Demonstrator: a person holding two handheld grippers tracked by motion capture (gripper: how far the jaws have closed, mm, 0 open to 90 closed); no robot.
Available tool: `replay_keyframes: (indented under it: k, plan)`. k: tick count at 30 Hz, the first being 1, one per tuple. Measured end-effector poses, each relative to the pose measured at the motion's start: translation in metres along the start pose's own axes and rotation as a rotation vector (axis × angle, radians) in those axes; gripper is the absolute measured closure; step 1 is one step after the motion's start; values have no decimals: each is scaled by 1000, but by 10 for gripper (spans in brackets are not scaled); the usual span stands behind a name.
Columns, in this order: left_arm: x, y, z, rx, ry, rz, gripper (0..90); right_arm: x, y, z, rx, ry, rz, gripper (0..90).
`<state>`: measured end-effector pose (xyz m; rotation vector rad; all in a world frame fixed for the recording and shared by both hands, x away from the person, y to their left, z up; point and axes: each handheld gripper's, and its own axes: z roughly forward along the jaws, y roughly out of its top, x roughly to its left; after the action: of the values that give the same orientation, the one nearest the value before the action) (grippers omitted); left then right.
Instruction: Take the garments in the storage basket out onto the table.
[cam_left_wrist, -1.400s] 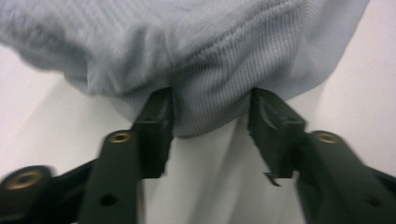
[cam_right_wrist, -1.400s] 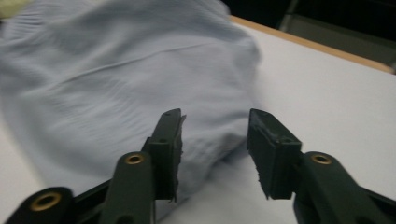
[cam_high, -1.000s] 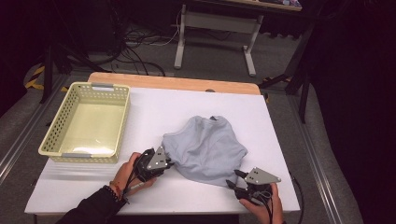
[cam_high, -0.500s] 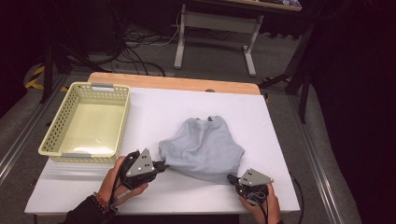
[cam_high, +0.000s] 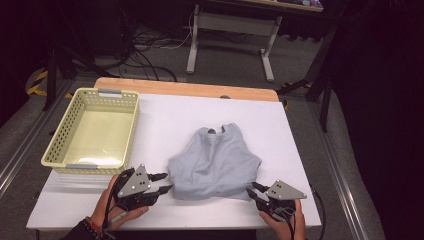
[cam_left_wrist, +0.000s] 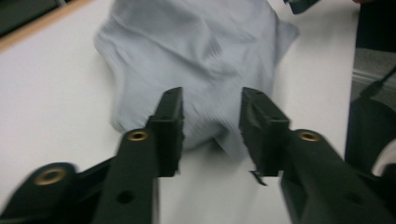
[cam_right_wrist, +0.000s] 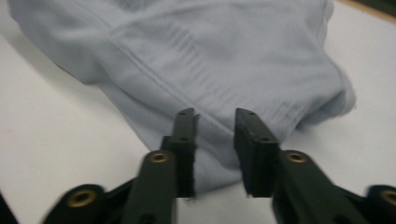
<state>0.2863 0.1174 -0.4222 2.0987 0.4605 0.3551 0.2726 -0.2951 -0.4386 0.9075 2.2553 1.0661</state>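
Note:
A light grey garment (cam_high: 215, 160) lies spread on the white table (cam_high: 165, 115), neckline at the far end. My left gripper (cam_high: 161, 183) sits at its near left corner. In the left gripper view the jaws (cam_left_wrist: 212, 100) have just been opening and stand apart, the garment's (cam_left_wrist: 196, 51) edge lying between them untouched. My right gripper (cam_high: 251, 190) is at the near right corner. Its jaws (cam_right_wrist: 215, 116) have also just been opening, and the hem (cam_right_wrist: 212, 140) lies loose in the gap without being pressed.
A pale yellow mesh basket (cam_high: 60, 150) stands on the table's left side. The table's near edge runs just below both hands. Cables and a desk frame (cam_high: 230, 30) are on the floor beyond the far edge.
The left gripper has pulled back to the left and nearer the person, stretching the bunched garment flatter. Both grippers have then opened and let go of the cloth.

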Motion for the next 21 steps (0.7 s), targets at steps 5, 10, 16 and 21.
replay_keyframes:
  k: [5, 10, 16, 21]
  plan:
    - [-8, -18, 32, 121, -7, -22, 409, -7, -8, 14, 88, -17, 68, 411]
    - [-3, -21, 48, 150, -35, -41, 503, -9, -8, 20, 120, 4, 80, 509]
    - [-4, -18, 51, 189, -75, -36, 840, -7, -6, 16, 74, 43, 58, 812]
    - [-3, -7, 30, 75, -83, -41, 868, -6, 7, -6, -17, 58, 37, 832]
